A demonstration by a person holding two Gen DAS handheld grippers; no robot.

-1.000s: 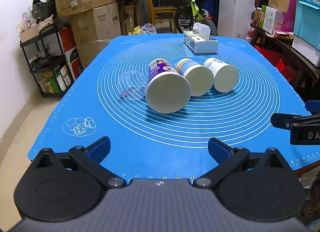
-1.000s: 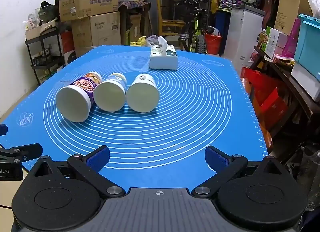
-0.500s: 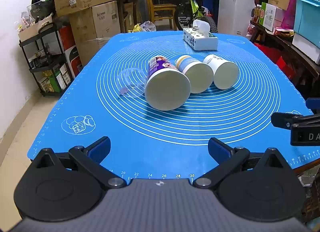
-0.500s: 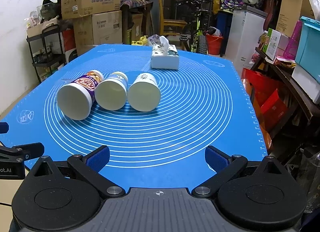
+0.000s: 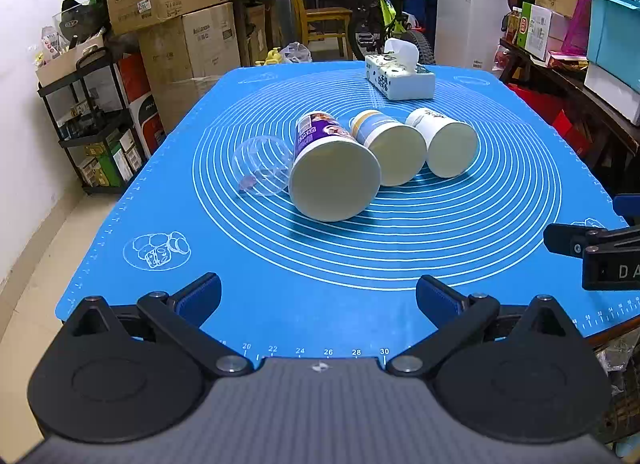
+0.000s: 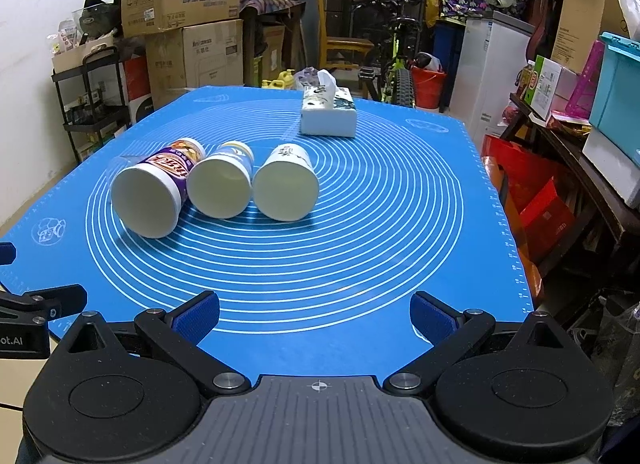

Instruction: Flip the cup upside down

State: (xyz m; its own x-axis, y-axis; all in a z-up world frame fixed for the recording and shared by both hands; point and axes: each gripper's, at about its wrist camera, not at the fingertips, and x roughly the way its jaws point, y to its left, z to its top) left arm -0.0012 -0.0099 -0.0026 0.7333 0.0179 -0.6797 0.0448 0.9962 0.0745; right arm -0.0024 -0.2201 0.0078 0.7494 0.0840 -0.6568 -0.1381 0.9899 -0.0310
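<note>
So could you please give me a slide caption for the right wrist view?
Open right gripper faces three paper cups lying sideways on the blue mat.

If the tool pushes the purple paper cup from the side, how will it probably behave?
The purple paper cup lies on its side on the blue mat, so it will probably roll, curving because its mouth is wider than its base. It looks empty, so likely light and easy to crush. It may bump the clear plastic cup or the blue-banded cup beside it.
</note>
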